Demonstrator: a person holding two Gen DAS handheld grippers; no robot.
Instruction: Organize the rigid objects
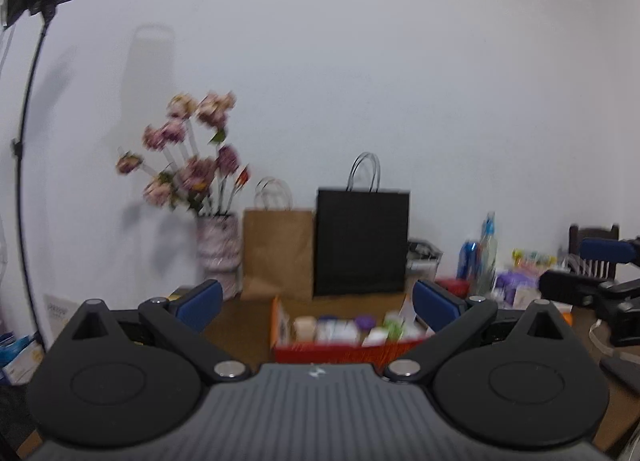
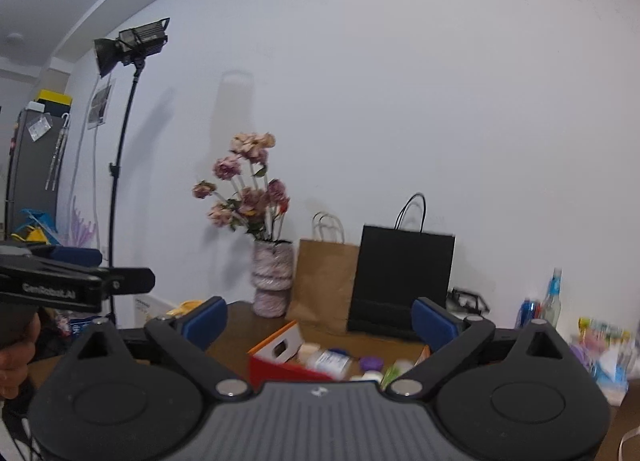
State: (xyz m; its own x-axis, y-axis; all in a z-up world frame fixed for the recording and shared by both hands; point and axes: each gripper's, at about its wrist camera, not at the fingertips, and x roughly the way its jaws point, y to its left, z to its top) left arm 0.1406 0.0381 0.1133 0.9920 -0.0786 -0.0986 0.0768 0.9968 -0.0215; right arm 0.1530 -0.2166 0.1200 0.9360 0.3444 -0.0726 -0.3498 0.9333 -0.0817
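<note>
While blurred, red box (image 1: pixel 344 353) contents indistinct.

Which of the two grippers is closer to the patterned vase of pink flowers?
Left, probably. The vase of pink flowers stands ahead and left of both. The left gripper is on the vase's side; the right gripper is further right, beside it.

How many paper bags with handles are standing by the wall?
2. The brown paper bag stands right beside the flower vase, and the black paper bag stands on its other side. Their edges look touching or overlapping. More may be hidden behind them.
</note>
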